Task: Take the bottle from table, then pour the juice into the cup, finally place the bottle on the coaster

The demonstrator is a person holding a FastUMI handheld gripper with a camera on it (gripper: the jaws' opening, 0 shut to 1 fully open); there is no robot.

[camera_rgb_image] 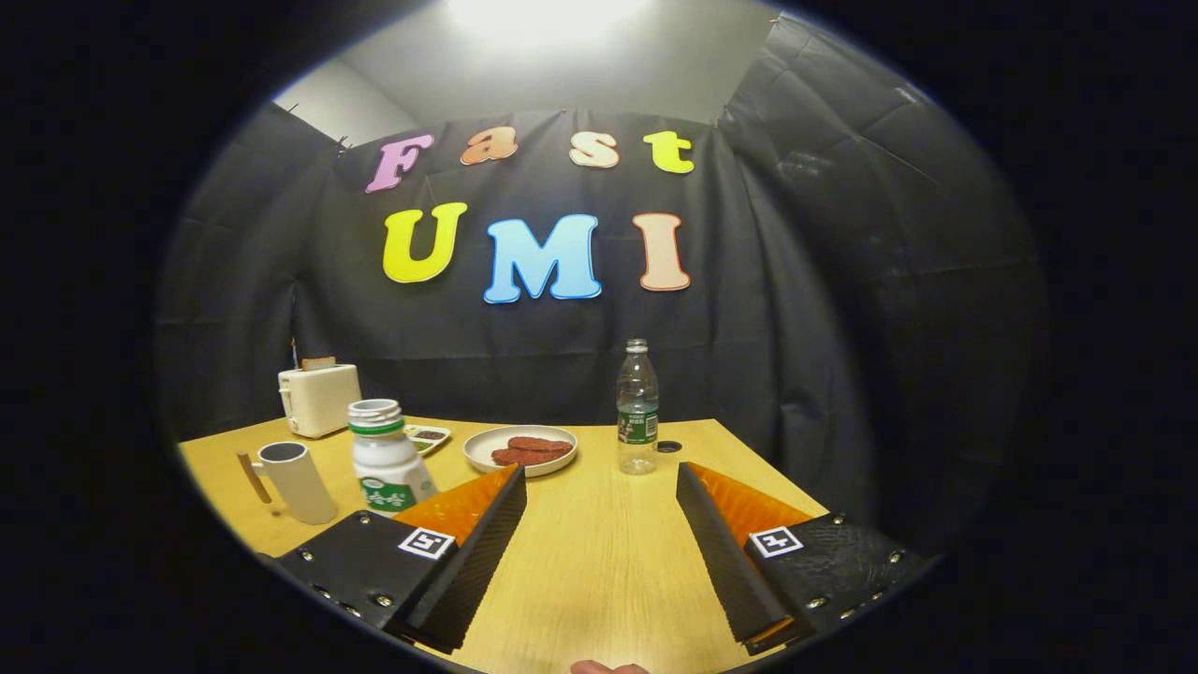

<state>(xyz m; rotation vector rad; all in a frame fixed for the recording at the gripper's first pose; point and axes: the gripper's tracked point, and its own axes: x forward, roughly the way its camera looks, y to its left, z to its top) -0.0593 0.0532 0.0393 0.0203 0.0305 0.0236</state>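
Observation:
A white bottle (384,459) with a green band and an uncapped neck stands on the wooden table (599,562), just beyond my left finger and partly hidden by it. Left of the bottle stands a pale cup (298,479) with a wooden handle. A clear plastic bottle (636,407) with a green label stands farther back, ahead of the gap between my fingers and slightly right. Beside it lies a small dark round disc (668,446); whether it is a coaster is unclear. My gripper (599,473) is open over the table with nothing between its fingers.
A white plate (520,447) with reddish sausages sits beyond the left finger. A small dish (428,436) and a cream toaster (318,398) stand at the back left. The table's right edge runs close past the right finger. A person's fingertip (608,667) shows at the near edge.

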